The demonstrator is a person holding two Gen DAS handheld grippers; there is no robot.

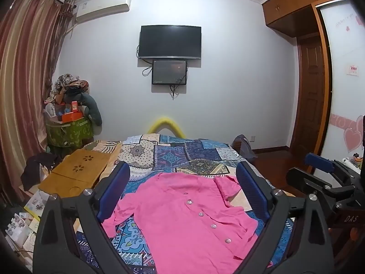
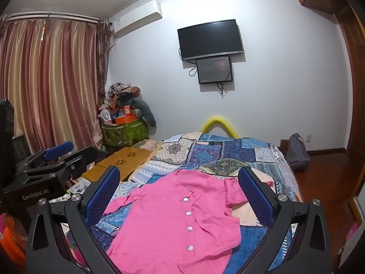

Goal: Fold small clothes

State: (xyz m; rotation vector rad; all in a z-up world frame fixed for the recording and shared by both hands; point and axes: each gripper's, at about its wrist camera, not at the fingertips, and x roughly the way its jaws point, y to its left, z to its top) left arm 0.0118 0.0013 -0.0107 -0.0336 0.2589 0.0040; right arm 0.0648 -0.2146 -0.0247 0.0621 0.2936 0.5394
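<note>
One pink shirt on the bed, four white buttons on it. Two grippers: left gripper, right gripper, each with two blue-padded fingers. Two wall screens, one air conditioner, one wooden lap tray far left.

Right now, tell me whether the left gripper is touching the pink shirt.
Apart. In the left wrist view the left gripper hangs open above the pink shirt, which lies flat on the bedspread, with nothing pinched.

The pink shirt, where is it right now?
The pink shirt lies spread, buttons up, on the patchwork bedspread, low and central in both views, right of the wooden tray.
</note>
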